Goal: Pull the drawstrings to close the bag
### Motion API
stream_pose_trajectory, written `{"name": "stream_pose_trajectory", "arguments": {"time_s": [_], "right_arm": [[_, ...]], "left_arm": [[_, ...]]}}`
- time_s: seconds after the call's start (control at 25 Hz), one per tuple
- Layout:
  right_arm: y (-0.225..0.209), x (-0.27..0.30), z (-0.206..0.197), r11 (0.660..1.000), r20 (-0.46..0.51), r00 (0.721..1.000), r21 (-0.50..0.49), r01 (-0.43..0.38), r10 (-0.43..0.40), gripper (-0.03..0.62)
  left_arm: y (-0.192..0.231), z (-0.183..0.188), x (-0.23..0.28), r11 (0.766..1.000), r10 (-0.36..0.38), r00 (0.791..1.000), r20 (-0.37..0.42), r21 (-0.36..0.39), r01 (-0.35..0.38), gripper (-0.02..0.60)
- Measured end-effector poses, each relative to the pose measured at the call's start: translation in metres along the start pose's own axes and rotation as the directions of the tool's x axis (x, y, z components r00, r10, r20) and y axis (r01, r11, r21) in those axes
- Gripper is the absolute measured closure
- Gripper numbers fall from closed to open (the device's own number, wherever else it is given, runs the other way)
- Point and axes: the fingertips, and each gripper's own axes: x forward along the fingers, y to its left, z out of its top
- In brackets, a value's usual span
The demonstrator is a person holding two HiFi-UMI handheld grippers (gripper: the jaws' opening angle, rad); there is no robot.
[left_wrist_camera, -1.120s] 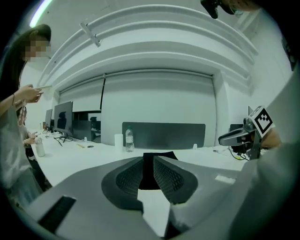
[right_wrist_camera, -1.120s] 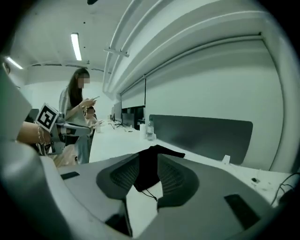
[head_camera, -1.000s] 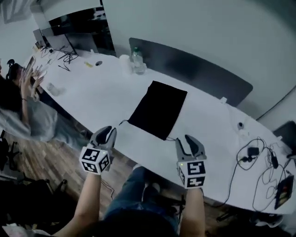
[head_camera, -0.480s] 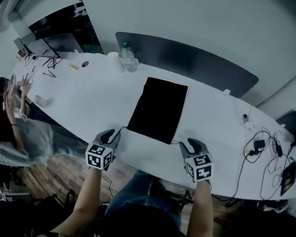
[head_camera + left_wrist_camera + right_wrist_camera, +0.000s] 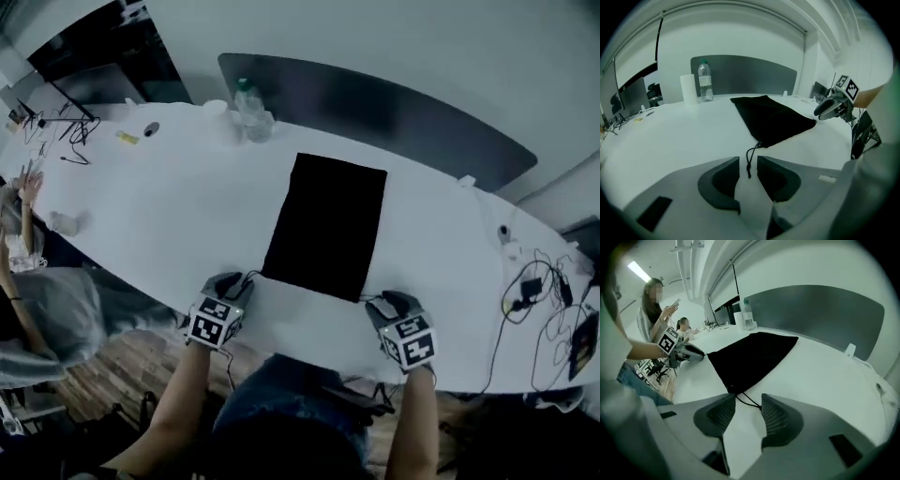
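A flat black drawstring bag (image 5: 326, 225) lies on the white table (image 5: 169, 206), its mouth toward the near edge. My left gripper (image 5: 234, 281) sits at the bag's near left corner. In the left gripper view its jaws (image 5: 748, 161) are opening, and the left drawstring's (image 5: 750, 157) loose end lies in the gap untouched. My right gripper (image 5: 382, 302) sits at the near right corner. Its jaws (image 5: 748, 399) are also opening, with the right drawstring (image 5: 749, 400) running from the bag (image 5: 745, 357) between them, not pinched.
A water bottle (image 5: 246, 98) and a white cup (image 5: 217, 111) stand at the table's far side before a dark panel (image 5: 394, 103). Cables and chargers (image 5: 539, 300) lie at the right end. A seated person (image 5: 19, 234) is at the left.
Both grippers have moved forward from off the table's near edge to the bag's two near corners. The drawstring ends now lie between their jaws.
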Motion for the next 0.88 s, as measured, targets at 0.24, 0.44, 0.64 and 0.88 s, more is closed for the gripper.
{"name": "stream_pose_trajectory", "arguments": {"time_s": [0.24,0.44,0.64,0.88], "right_arm": [[-0.004,0.008,-0.005,0.998,-0.067,0.998,-0.066,0.014,-0.019,0.416],[-0.007,0.018,-0.022,0.975,-0.186,0.982,-0.212,-0.058,0.018,0.416],[-0.008,0.019,-0.025,0.942,-0.172,0.978,-0.292,-0.164,0.116,0.416],[0.001,0.019,-0.027,0.918,-0.188,0.975,-0.353,-0.181,0.12,0.539]], "left_arm": [[0.006,0.001,0.001,0.999,-0.037,0.999,-0.007,0.022,0.037,0.493],[0.012,0.001,0.001,0.997,-0.054,0.997,-0.056,0.051,0.057,0.561],[0.01,0.001,0.004,0.996,0.005,0.997,-0.075,0.087,0.002,0.563],[0.011,0.0,0.006,0.992,0.091,0.991,-0.094,0.092,-0.082,0.565]]}}
